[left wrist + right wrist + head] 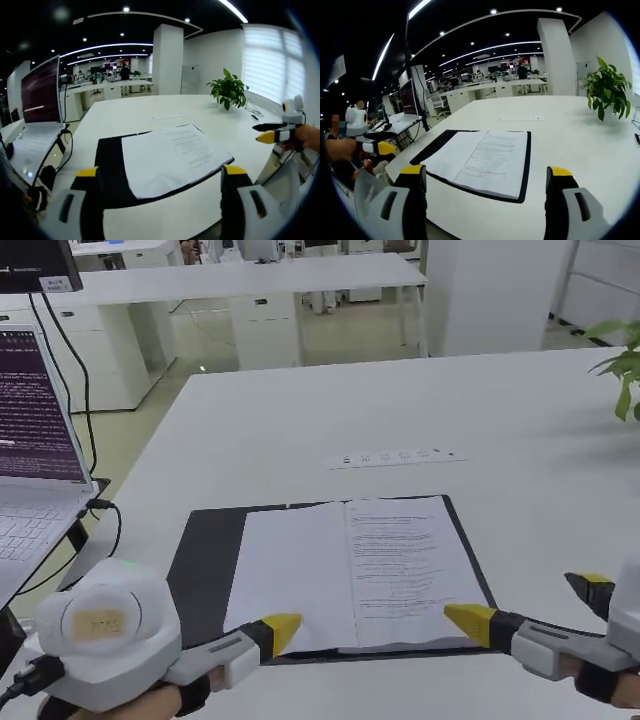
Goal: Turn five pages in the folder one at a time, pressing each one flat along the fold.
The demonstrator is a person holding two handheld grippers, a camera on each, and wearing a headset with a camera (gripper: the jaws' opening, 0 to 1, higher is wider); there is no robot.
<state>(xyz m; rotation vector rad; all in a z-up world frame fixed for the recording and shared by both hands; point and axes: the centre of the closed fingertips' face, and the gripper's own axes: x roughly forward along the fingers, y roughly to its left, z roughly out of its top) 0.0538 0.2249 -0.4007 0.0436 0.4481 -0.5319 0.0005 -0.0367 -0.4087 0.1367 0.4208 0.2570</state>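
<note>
Printed text on white right-hand page (pixel 400 560) too small to read. Left edge cuts off open silver laptop (pixel 30 440); right edge cuts green leafy plant (pixel 625 370).

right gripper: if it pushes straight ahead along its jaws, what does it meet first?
The right gripper would likely meet the printed page of the open folder first, though its height above the table is unclear.

Left claw (pixel 160 171) hovers over the surface's (pixel 300 420) near edge toward the left corner, jaws spread wide, gripping nothing. Right claw (pixel 486 171) hangs by the same edge, rightward, jaws equally apart. A hand (pixel 160 705) apparently holds each from beneath.
</note>
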